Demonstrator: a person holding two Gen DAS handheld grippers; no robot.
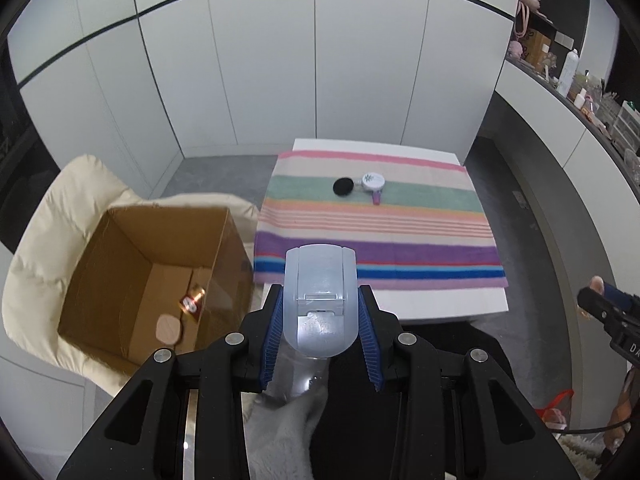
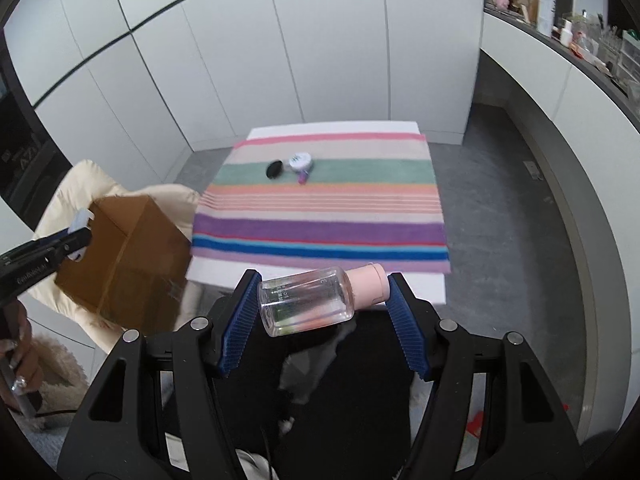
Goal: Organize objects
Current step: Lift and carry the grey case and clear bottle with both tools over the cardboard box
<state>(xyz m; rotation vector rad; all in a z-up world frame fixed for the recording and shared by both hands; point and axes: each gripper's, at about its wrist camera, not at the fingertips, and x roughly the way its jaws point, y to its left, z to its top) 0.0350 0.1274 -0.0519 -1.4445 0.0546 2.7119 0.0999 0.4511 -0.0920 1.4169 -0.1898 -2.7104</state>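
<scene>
My left gripper (image 1: 320,304) is shut on a bottle with a pale blue flip cap (image 1: 320,300), held in the air just right of an open cardboard box (image 1: 132,280). The box holds a small red-and-gold item (image 1: 192,300) and a round beige piece (image 1: 168,328). My right gripper (image 2: 322,300) is shut on a clear bottle with a pink cap (image 2: 316,300), held sideways in front of the table. On the striped towel (image 2: 320,216) lie a black round puff (image 2: 274,169), a white round jar (image 2: 300,161) and a small purple item (image 2: 303,177).
The box sits on a cream cushioned chair (image 1: 52,216) left of the white table (image 1: 440,300). A counter with bottles and clutter (image 1: 572,76) runs along the right wall. White cabinet panels stand behind the table. Grey floor surrounds it.
</scene>
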